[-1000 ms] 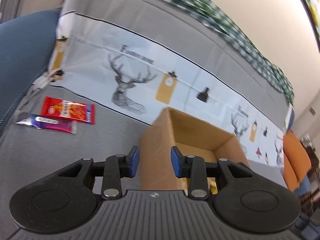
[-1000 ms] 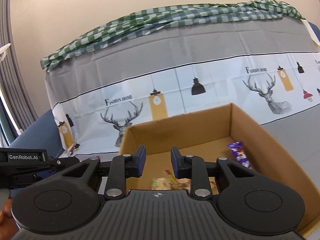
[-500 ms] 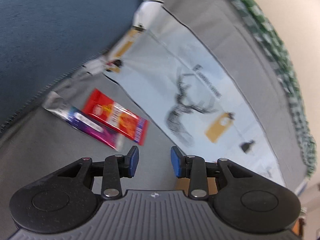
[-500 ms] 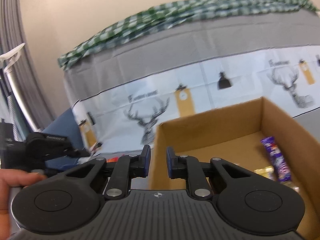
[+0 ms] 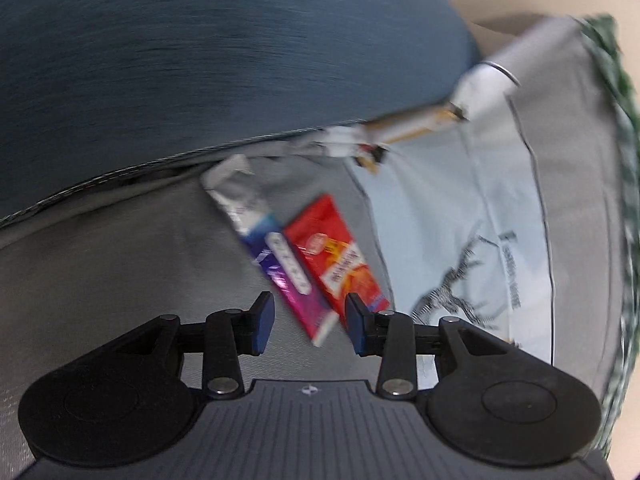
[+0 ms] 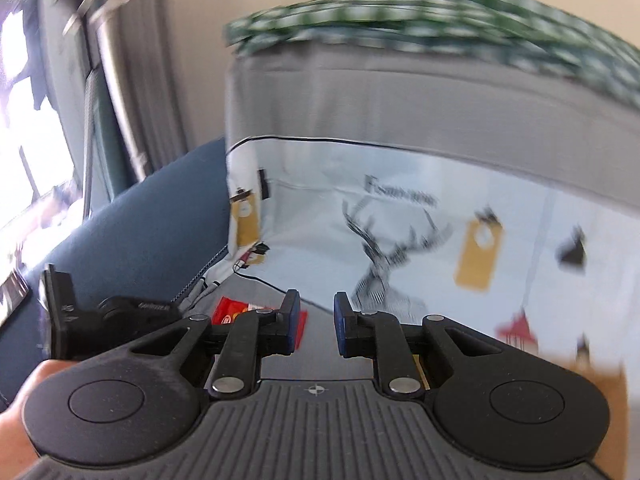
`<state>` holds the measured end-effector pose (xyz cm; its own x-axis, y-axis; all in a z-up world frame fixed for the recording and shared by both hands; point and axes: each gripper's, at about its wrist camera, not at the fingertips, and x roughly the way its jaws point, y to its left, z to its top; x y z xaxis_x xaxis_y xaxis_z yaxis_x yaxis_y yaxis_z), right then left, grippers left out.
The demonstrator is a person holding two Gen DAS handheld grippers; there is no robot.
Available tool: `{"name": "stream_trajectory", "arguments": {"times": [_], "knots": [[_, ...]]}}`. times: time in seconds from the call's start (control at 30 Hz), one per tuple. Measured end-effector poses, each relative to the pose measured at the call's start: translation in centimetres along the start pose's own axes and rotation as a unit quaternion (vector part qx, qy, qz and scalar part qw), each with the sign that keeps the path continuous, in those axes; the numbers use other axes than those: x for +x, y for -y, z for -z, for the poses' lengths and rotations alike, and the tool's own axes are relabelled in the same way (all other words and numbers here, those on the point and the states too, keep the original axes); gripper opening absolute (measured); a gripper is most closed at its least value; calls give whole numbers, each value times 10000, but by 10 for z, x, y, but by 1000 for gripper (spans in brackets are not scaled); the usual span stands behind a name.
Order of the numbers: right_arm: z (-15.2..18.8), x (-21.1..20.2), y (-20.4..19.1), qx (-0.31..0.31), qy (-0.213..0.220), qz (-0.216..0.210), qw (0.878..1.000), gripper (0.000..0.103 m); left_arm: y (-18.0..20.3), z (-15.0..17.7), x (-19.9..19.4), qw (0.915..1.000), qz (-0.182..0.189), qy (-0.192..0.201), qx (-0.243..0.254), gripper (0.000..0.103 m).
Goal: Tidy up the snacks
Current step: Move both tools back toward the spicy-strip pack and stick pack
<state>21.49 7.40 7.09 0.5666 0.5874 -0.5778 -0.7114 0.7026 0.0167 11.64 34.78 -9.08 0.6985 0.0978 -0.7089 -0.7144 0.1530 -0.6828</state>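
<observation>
Two snack packets lie side by side on the grey sofa seat: a purple and silver one (image 5: pixel 276 264) and a red one (image 5: pixel 340 260). My left gripper (image 5: pixel 310 322) is open and empty, just short of them, with the near end of the purple packet between its fingertips in the view. My right gripper (image 6: pixel 316 322) is open with a narrow gap and empty. In the right wrist view the red packet (image 6: pixel 236 310) peeks out behind the left finger, and the left gripper's body (image 6: pixel 104 316) shows at the left. A corner of the cardboard box (image 6: pixel 592 384) shows at the lower right.
A blue sofa armrest (image 5: pixel 200 60) rises behind the packets. The sofa back wears a grey and white cover with deer prints (image 6: pixel 400 248), and a green checked cloth (image 6: pixel 420 20) lies on top. A curtain and a window (image 6: pixel 36 120) are at the far left.
Both grippers swung left, away from the cardboard box. The left gripper closed in on the two packets, which now lie right before its fingertips. The box has nearly left the right wrist view.
</observation>
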Motion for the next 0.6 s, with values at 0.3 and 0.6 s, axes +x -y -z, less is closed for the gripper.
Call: {"name": "stream_trajectory", "arguments": {"times": [0.3,0.6], "knots": [[-21,127,-51,-1483,-774,-237,9856,38,-14,-9,2,9982,-349,249,-412,42],[27,236,-96,-3088,-1373,-492,9399,72,-16,-8,5,9972,-577,138,-458,47]]}}
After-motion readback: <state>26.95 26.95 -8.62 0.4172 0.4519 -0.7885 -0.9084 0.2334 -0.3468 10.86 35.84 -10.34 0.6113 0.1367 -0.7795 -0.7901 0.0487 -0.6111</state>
